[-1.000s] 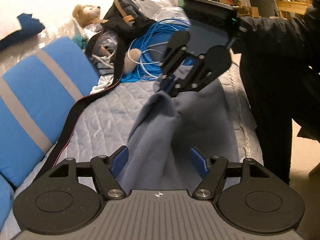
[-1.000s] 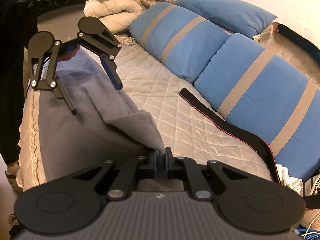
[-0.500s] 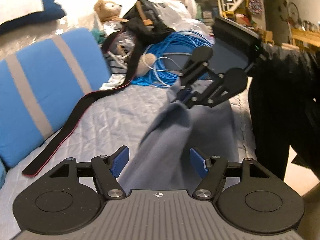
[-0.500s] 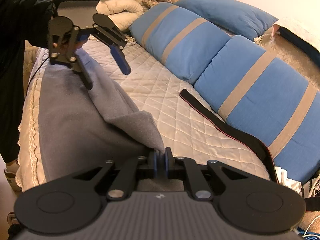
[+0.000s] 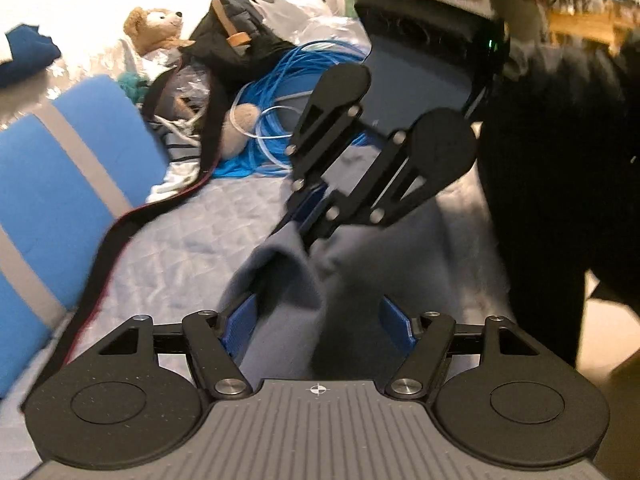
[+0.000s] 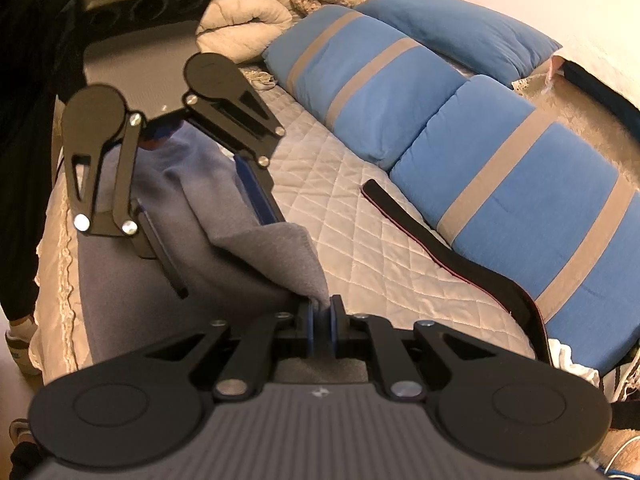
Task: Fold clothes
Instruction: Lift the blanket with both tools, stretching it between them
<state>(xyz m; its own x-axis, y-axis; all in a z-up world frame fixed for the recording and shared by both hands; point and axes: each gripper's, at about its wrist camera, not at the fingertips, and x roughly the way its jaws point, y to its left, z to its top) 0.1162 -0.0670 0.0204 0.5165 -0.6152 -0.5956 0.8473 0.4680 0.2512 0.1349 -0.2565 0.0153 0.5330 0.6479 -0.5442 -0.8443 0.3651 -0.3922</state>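
Two grippers over one grey cloth [image 6: 248, 248] on the bed [image 6: 380, 240]. My right gripper [image 6: 320, 320] has its jaws pressed together, pinching a corner of the cloth. My left gripper [image 5: 316, 320] has its jaws spread, a raised fold lying between them; whether the pads touch it I cannot tell. A black strap [image 6: 460, 256] lies just beside the cloth on the quilt. Blue striped cushions [image 6: 500, 168] line the far side. Blue cable coil [image 5: 288, 80], black bag [image 5: 236, 28], teddy bear [image 5: 156, 24] piled at the bed's end.

Quilted bed [image 6: 360, 248] bears grey garment [image 6: 120, 300], blue cushions [image 6: 500, 184], black strap [image 6: 460, 256].
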